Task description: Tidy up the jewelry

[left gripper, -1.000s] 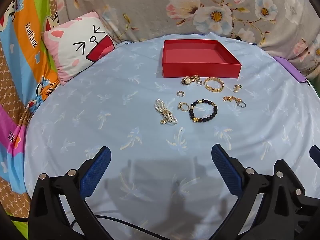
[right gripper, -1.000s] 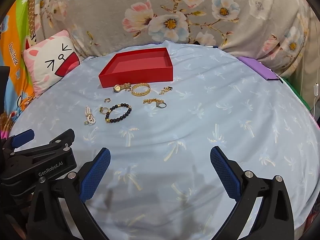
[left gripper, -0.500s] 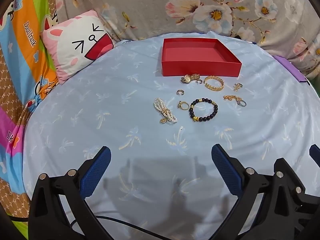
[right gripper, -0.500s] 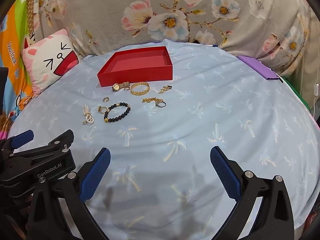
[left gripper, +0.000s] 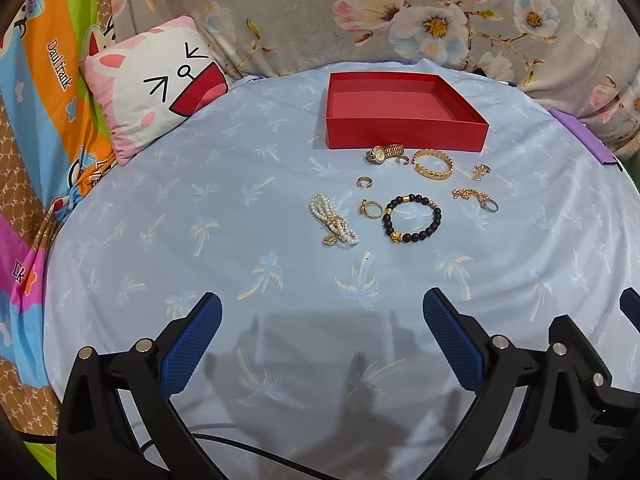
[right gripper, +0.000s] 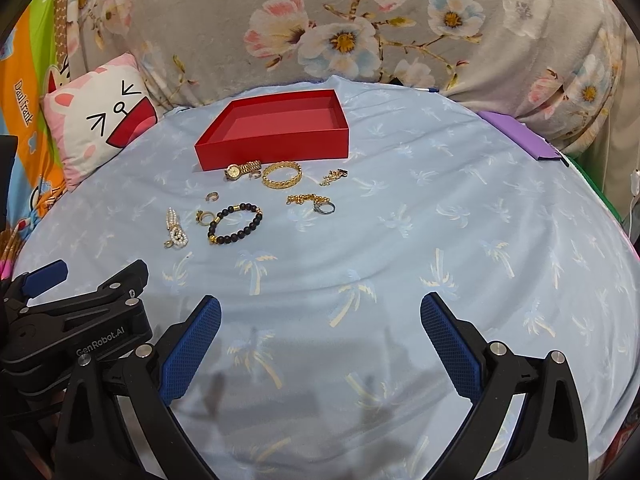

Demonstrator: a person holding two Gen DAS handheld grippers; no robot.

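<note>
On the bed | red box holds nothing | jewelry just in front: watch, bangle, bead bracelet, pearls | left hand-held gripper apart | right hand-held gripper apart

A pale blue sheet printed with palm trees covers the bed, and a grey floral blanket is banked up along its far edge at twelve o'clock. At ten o'clock a pink-and-white cat-face cushion leans on a bright cartoon-striped cloth. A purple flat thing lies at two o'clock.
</note>
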